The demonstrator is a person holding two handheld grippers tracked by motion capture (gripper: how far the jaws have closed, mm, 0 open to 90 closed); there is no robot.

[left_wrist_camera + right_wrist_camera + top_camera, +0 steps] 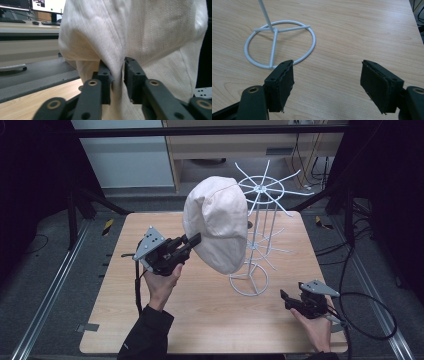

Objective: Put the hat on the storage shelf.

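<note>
A cream cloth cap [217,222] hangs in the air above the table, in front of a white wire rack [260,220]. My left gripper [194,240] is shut on the cap's left edge. In the left gripper view a fold of the cap [150,37] is pinched between the two black jaws of that gripper [117,72]. My right gripper [286,299] rests low near the table's front right, open, with nothing between its jaws. In the right gripper view this gripper [327,82] points at the rack's round wire base [280,45].
The wooden table [150,320] has bare room at the front and left. The rack's ring base [248,279] stands right of centre. Black cables [370,310] trail off the table's right edge. Metal rails and a dark floor surround the table.
</note>
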